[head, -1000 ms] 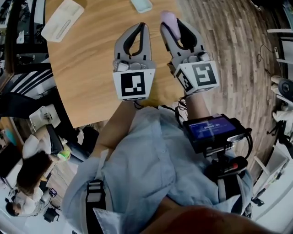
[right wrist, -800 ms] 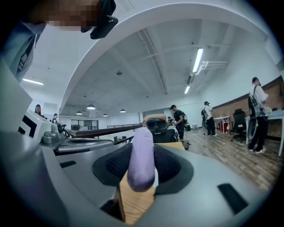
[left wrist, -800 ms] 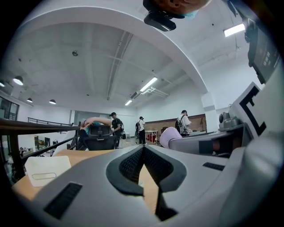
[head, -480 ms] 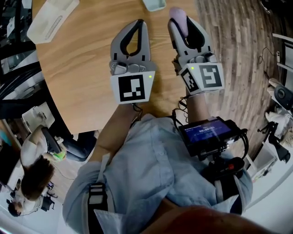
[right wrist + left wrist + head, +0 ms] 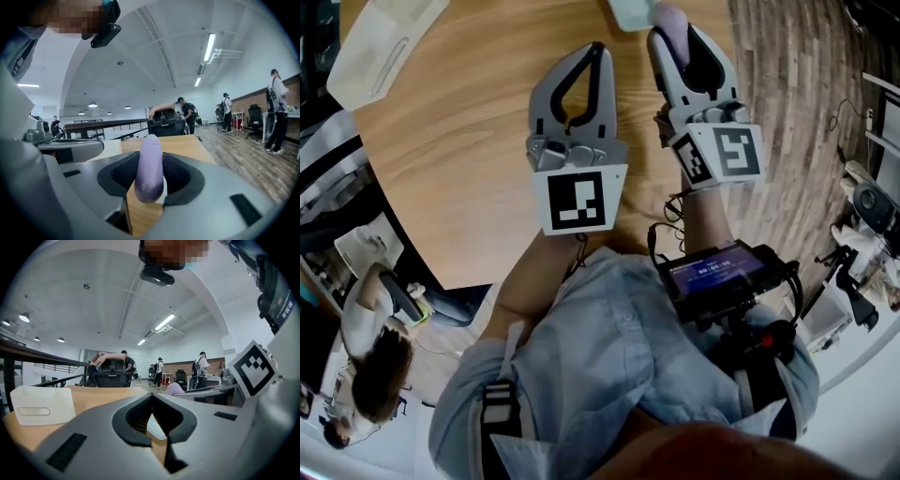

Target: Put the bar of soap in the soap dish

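right gripper view: right hand-held gripper (image 5: 149,157) clamps a pale purple oval bar of soap (image 5: 149,176); likely the carry step, next lowering it into the pale blue soap dish (image 5: 623,11).

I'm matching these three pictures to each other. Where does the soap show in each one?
Head view: soap at the top edge, right of centre, held in the right tool.
Left gripper view: right of centre, its lavender end pokes up beyond the table's far edge.
Right gripper view: dead centre, clamped between the jaws.
Shared landmark: the wooden table.
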Available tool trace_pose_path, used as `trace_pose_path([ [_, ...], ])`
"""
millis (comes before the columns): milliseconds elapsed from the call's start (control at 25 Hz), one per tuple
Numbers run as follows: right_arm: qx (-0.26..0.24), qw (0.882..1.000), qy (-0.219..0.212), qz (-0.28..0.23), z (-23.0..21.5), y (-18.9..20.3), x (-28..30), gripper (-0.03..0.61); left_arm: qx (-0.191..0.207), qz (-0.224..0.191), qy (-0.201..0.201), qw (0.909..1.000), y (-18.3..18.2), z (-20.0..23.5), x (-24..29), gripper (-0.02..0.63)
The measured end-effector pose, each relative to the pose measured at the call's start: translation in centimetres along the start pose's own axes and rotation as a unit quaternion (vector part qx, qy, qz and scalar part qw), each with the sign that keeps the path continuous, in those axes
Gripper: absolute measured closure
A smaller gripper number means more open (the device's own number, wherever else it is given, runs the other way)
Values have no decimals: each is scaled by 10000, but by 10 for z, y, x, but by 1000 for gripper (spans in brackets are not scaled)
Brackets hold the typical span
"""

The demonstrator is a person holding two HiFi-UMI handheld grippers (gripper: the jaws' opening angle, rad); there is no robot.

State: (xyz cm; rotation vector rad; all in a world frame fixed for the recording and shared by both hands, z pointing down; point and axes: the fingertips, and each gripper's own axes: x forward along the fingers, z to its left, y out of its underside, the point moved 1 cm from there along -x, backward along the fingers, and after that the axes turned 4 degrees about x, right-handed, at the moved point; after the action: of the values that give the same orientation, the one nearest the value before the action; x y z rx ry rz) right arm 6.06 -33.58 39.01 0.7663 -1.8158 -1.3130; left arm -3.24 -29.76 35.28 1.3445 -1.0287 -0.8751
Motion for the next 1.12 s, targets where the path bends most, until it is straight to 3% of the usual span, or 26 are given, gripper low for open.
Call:
trace_pose_path([
  [200, 34, 9998, 18, 171, -12, 22, 29, 417, -139, 181, -74, 9997, 30, 12, 11, 606],
  [480, -43, 9992, 61, 385, -18, 28, 38, 417, -380, 230, -190, 9988, 30, 14, 8, 606],
  [720, -33, 9971, 67, 755, -28, 59, 68, 417, -544, 382, -171, 9976, 58, 21, 17, 606],
  [1120, -138, 9927, 34, 1196, -29, 64, 80, 417, -643, 513, -338, 9960, 65, 29, 12, 606],
])
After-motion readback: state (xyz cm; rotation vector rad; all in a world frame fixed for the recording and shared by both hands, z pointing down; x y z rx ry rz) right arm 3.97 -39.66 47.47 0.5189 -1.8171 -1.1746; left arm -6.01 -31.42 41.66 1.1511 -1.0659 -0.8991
